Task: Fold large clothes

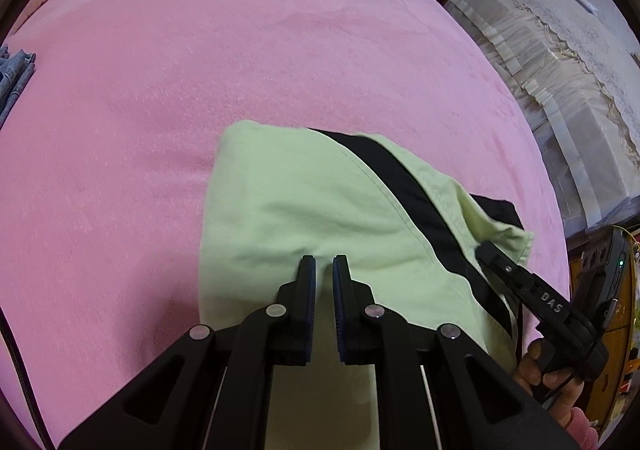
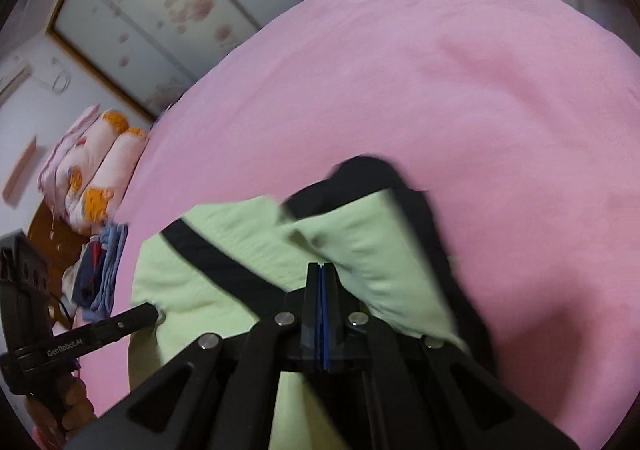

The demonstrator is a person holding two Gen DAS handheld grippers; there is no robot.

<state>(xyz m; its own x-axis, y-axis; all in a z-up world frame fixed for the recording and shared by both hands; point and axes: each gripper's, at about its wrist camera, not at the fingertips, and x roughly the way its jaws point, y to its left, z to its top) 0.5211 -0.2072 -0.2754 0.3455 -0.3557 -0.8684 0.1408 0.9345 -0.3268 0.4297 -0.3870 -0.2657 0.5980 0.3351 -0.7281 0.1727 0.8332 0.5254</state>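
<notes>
A light green garment with a black band lies partly folded on the pink bed cover. My left gripper pinches green cloth between its nearly closed fingers at the garment's near edge. The right gripper bites the garment's right corner. In the right wrist view the garment bunches up in front of my right gripper, whose pads are pressed together on the fabric. There the left gripper grips the garment's left edge. The cloth under both grippers is hidden.
Cream covered boxes stand beyond the bed's right side. Folded clothes and a rolled quilt sit at the bed's left end, below a flowered wardrobe door. A person's hand holds the right gripper's handle.
</notes>
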